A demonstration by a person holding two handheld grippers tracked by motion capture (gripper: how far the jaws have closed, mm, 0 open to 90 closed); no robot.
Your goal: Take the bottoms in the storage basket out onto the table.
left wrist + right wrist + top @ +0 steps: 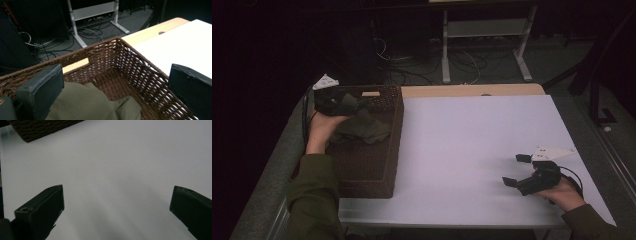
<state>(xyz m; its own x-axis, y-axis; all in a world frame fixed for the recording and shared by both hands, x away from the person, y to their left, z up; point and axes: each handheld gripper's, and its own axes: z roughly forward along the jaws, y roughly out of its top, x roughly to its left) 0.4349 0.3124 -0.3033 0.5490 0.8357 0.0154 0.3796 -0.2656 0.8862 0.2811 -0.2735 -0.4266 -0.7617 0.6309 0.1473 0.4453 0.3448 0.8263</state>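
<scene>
The room beyond the surface (472, 140) was dark, and the left edge of the high view was too dim to read. In that view the olive cloth (362, 127) partly masked the jaws of the left tongs (343, 103); contact between tongs and cloth could not be confirmed there. The left gripper view cut off the lower part of the cloth (85, 105).

The left tongs (113, 87) stood wide open above the cloth, gripping nothing. The cloth lay bunched inside the brown wicker basket (377, 170), toward its far end, at the left of the surface.

The right tongs (517, 171) also stood wide open, empty, over bare white surface (120, 165) near the front right corner, well apart from the basket (37, 128).
</scene>
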